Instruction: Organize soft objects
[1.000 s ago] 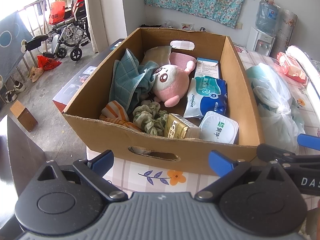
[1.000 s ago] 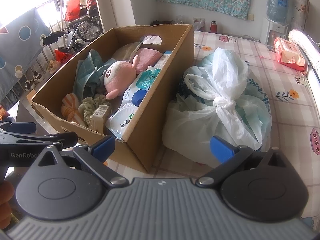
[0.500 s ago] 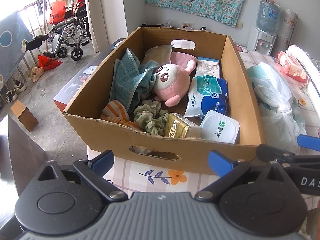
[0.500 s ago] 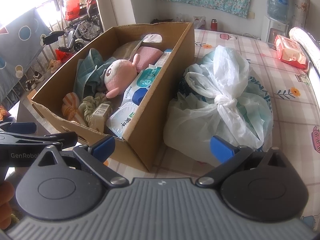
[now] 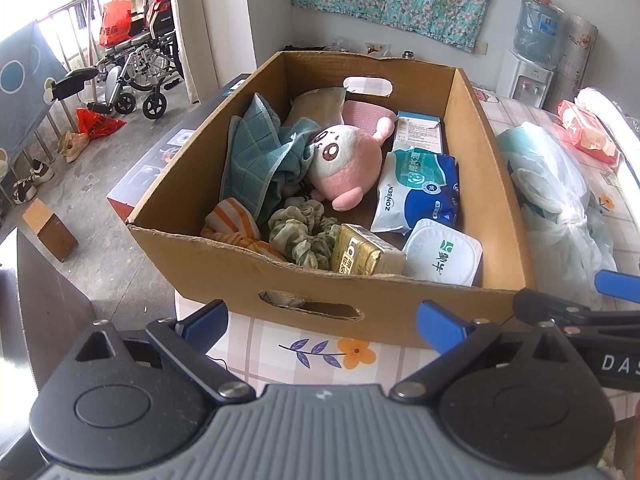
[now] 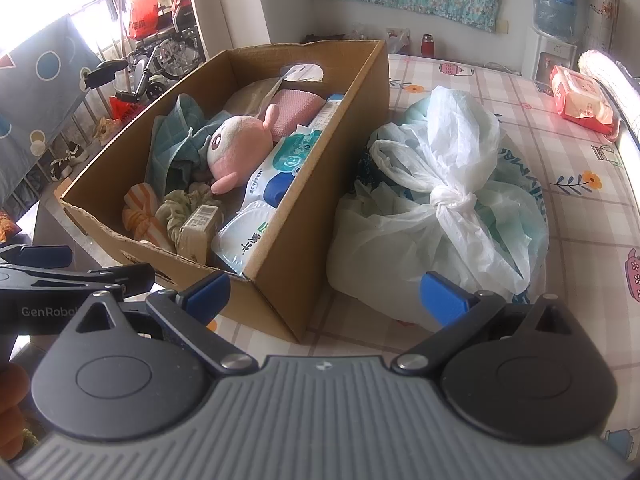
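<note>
Soft objects for sorting sit mostly inside the cardboard box (image 5: 460,304), which fills the middle of the left wrist view and the left half of the right wrist view, resting on a checked, flower-printed tablecloth (image 6: 580,216). Just beside the box's right wall lies a knotted white plastic bag (image 6: 440,208) with pale green contents showing through; tied shut as it is, it probably counts as one bundle to move whole. Within the box, a teal quilted cloth (image 5: 252,160) is slumped against the left wall, partly draped over the pink plush toy (image 5: 344,160) at centre. A blue-and-white wipes pack (image 5: 420,192) lies flat along the right wall, with a white lidded wipes pack (image 5: 444,256) in the near right corner and a flat box with printed text (image 5: 418,130) behind them. At the near wall, from left to right, sit an orange striped cloth (image 5: 234,224), a green scrunchie (image 5: 304,232) and a gold tissue packet (image 5: 360,254). The smaller things are crowded at the near end, which I judge puts them in easiest reach. The left gripper (image 5: 320,322) hangs low in its frame before the box's near handle hole, fingers spread wide and empty; the right gripper (image 6: 324,294) is likewise spread wide with nothing between its fingers, aimed between the box corner and the bag. Neither touches anything, so no object seems chosen yet.
</note>
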`<action>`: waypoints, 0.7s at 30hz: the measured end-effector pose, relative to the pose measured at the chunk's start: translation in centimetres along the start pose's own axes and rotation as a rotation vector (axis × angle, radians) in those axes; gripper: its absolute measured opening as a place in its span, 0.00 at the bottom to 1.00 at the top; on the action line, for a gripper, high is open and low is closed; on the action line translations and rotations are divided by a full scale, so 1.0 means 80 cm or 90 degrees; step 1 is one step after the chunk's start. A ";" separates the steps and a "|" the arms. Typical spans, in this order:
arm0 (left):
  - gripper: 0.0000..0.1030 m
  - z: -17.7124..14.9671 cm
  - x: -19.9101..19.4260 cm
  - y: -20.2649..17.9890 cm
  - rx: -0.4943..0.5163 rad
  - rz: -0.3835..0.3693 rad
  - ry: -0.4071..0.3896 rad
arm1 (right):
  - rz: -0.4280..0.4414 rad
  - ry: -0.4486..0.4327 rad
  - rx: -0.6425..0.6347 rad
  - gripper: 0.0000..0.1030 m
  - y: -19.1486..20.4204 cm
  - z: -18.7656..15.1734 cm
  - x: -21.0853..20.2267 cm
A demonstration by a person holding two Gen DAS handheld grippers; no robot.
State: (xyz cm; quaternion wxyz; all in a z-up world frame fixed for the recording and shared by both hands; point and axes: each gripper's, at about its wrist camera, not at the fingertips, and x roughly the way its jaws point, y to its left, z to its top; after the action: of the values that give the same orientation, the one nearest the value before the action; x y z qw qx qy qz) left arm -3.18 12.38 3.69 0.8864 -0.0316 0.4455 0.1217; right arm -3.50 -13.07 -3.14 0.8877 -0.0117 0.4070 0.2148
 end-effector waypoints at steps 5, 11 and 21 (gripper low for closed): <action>0.98 0.000 0.000 0.000 0.000 0.000 0.000 | 0.000 0.001 0.001 0.99 0.000 0.000 0.001; 0.98 0.001 0.000 -0.001 0.000 0.002 0.000 | 0.001 0.001 0.001 0.99 0.000 0.000 0.001; 0.98 0.001 0.000 0.000 0.001 0.002 0.000 | 0.003 0.003 0.003 0.99 -0.001 0.001 0.002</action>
State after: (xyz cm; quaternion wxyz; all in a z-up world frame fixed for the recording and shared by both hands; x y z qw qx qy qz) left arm -3.09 12.39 3.74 0.8861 -0.0303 0.4458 0.1229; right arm -3.33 -13.06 -3.21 0.8865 -0.0092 0.4094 0.2156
